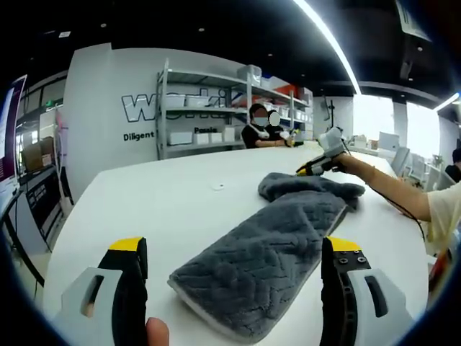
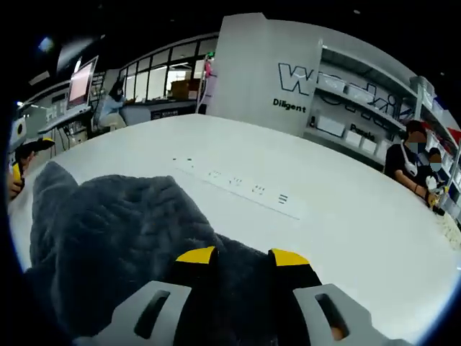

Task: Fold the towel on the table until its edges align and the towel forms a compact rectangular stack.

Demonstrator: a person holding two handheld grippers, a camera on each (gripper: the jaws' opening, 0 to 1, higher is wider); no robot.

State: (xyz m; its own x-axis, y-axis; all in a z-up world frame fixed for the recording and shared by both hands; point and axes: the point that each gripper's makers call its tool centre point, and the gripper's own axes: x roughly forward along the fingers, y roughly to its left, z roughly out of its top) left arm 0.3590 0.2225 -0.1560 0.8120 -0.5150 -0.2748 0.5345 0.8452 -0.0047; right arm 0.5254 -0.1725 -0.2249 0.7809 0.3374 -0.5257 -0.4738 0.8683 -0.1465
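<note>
Left tool is hovering low over the white bench, jaws spread wide and gripping nothing, the near end of the grey towel lying between them. Right tool is reaching out on an extended arm to the towel's far end, its jaws nearly closed, pinching the towel's fabric.

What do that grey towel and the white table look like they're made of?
The towel looks like thick plush terry or microfibre: a fuzzy, matte pile with a woven zigzag pattern and a paler underside at its edge. The table looks like smooth white laminate or painted board with a faint sheen, though I can't be certain.
</note>
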